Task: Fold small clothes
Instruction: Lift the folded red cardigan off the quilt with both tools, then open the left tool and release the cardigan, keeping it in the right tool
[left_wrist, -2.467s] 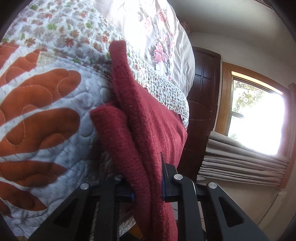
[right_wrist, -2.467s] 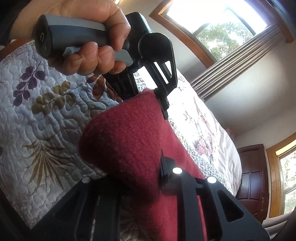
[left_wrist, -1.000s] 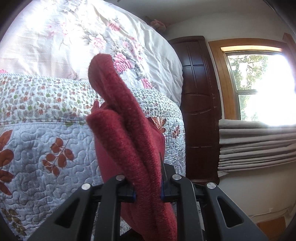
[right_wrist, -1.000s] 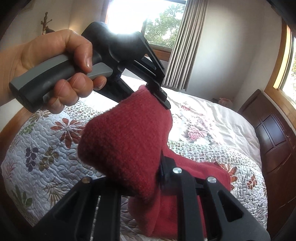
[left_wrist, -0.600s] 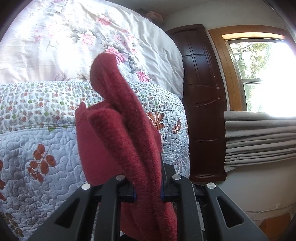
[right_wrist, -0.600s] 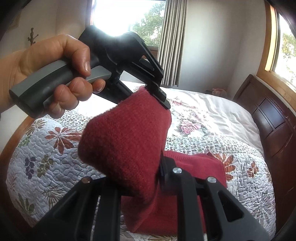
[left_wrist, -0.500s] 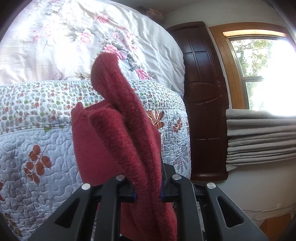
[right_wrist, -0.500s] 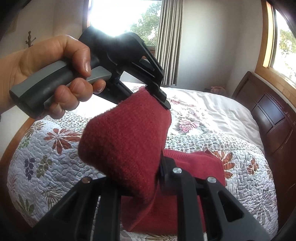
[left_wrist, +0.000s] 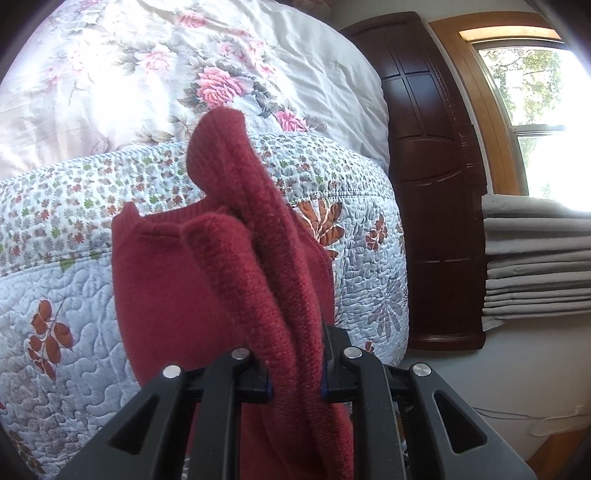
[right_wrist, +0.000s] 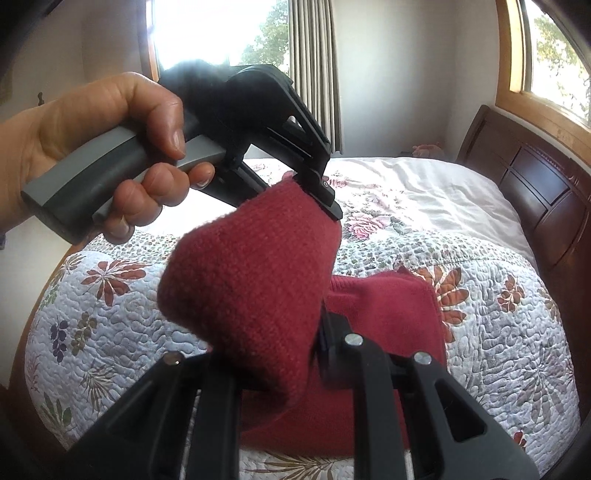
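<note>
A dark red knitted garment (left_wrist: 258, 258) is held up by both grippers over the bed. My left gripper (left_wrist: 295, 380) is shut on a bunched fold of it that rises between the fingers. In the right wrist view a hand (right_wrist: 92, 140) holds that left gripper (right_wrist: 327, 201), clamped on the garment's top corner. My right gripper (right_wrist: 295, 365) is shut on the near edge of the garment (right_wrist: 251, 280), and cloth hides its left finger. The lower part of the garment rests on the quilt (right_wrist: 498, 350).
The bed carries a pale quilt (left_wrist: 55, 277) with leaf prints and a floral duvet (left_wrist: 147, 74) toward the dark wooden headboard (right_wrist: 535, 199). Bright windows (left_wrist: 546, 110) and grey curtains (right_wrist: 314, 74) line the walls.
Both grippers stay shut on the red garment. They have swung round toward the headboard, and the hanging part has come down and spread wider on the quilt.
</note>
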